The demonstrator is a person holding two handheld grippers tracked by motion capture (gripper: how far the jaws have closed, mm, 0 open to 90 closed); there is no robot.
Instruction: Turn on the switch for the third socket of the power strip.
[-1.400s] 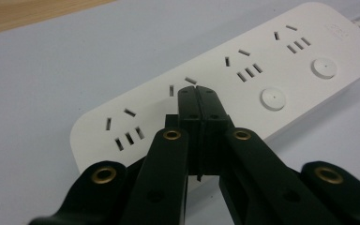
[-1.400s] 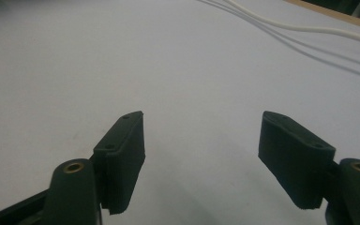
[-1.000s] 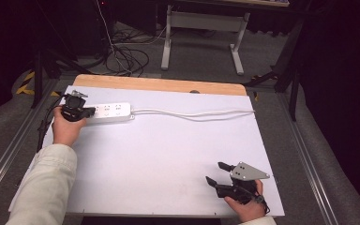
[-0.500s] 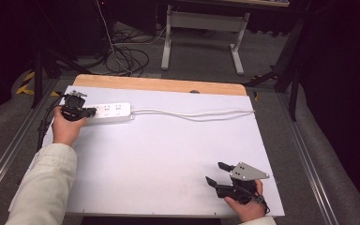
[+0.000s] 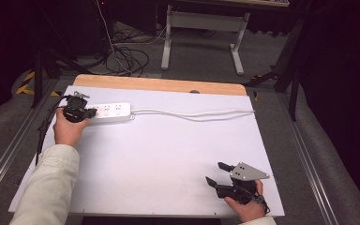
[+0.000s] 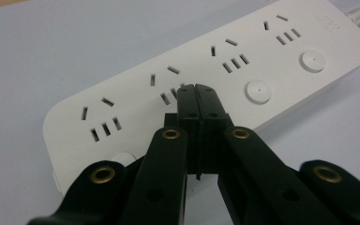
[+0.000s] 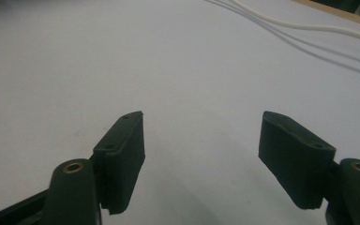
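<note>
A: What lies beyond your table?
B: You face a dark room: grey floor, tangled cables, and a grey stand on two feet.

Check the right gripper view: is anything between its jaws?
No, the right gripper stands open with only bare white table between its jaws.

— Hidden behind the closed left tool: part of the power strip, one switch button half covered.
— Cord cut off at the frame edge — plug end out of sight.
</note>
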